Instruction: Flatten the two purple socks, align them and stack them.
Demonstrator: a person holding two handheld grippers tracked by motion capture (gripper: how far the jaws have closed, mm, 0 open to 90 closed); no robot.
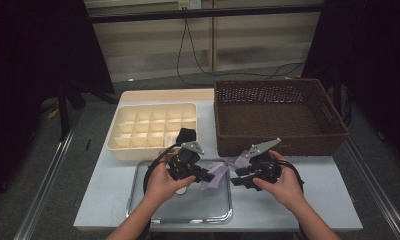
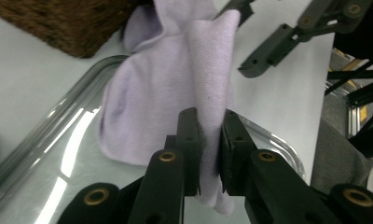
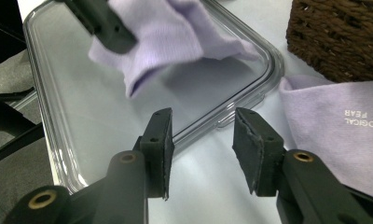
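Left claw (image 2: pixel 209 154) pinched a fold of the lilac sock (image 2: pixel 175 88), which hung over the clear tray (image 2: pixel 40 135) just ahead of it. Right claw (image 3: pixel 201 149) stood spread, nothing between its pads, above the tray's near corner; a second lilac sock (image 3: pixel 334 126) lay on the counter (image 3: pixel 208 182) just to its right, beside the wicker basket (image 3: pixel 338 37). Risks, as judged: the pinch took only a thin fold, so a tug could slip it free; the trailing end might snag the tray rim.
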